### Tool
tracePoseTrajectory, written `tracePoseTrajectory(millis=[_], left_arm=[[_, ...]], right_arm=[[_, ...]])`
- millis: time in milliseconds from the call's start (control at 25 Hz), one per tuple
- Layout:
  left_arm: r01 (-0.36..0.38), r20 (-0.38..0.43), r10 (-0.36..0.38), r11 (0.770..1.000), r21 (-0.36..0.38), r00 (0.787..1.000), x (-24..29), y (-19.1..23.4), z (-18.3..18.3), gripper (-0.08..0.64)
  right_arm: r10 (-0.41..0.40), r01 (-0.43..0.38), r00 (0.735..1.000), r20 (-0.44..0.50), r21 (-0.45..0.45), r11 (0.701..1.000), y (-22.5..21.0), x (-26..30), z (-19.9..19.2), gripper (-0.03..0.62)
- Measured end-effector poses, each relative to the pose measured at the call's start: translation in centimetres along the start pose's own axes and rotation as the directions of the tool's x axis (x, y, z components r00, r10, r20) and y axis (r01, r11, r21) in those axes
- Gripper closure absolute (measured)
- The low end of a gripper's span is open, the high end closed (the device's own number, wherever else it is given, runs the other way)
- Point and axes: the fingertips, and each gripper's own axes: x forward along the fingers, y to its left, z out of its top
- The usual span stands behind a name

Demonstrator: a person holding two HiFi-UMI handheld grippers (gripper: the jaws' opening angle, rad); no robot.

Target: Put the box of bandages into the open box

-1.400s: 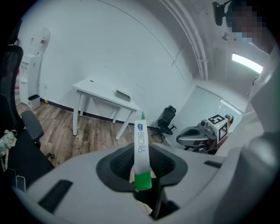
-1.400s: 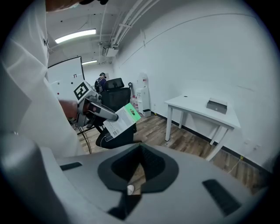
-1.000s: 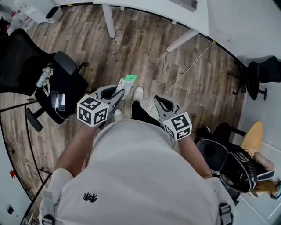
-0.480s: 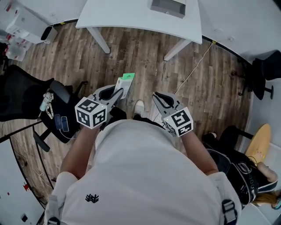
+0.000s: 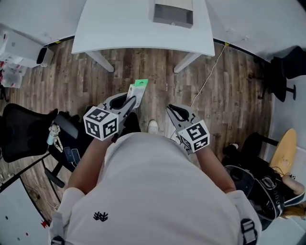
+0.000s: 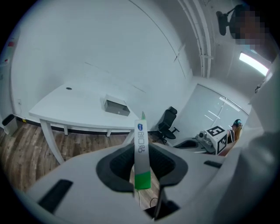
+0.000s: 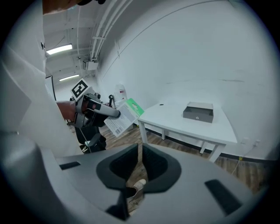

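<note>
The box of bandages (image 5: pixel 136 91), white with a green end, is pinched upright in my left gripper (image 5: pixel 130 101) in front of my body. In the left gripper view the box of bandages (image 6: pixel 141 151) shows edge-on between the jaws. The open grey box (image 5: pixel 173 15) stands on the white table (image 5: pixel 119 26) well ahead, and the open grey box (image 6: pixel 116 106) lies far beyond the left jaws. My right gripper (image 5: pixel 171 109) is held beside the left with its jaws together and empty. From the right gripper view the box of bandages (image 7: pixel 123 116) and the open grey box (image 7: pixel 198 112) both show.
I stand on a wood floor. A black office chair (image 5: pixel 26 131) with small items on its seat is at my left. Another black chair (image 5: pixel 287 72), a dark backpack (image 5: pixel 258 184) and a wooden stool (image 5: pixel 283 148) are at my right. A white cable (image 5: pixel 206 81) runs across the floor towards the table.
The table and grey box have come further into view and nearer as the person walks forward. The left chair has slid back. Both grippers keep the same pose and grip.
</note>
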Motion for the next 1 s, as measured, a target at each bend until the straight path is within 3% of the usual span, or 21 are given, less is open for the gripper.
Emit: tracePoseTrajectory(millis=[600, 1000], left_arm=[[0.135, -0.075, -0.130, 0.988, 0.076, 0.989, 6.9, 10.4, 10.7, 0.465], [0.116, -0.083, -0.110, 0.991, 0.063, 0.990, 12.5, 13.6, 15.0, 0.465]], right_arm=[[-0.178, 0.178, 0.984, -0.003, 0.060, 0.982, -5.5, 7.4, 8.1, 0.560], [-0.201, 0.201, 0.980, -0.014, 0.077, 0.977, -9.2, 8.7, 9.2, 0.560]])
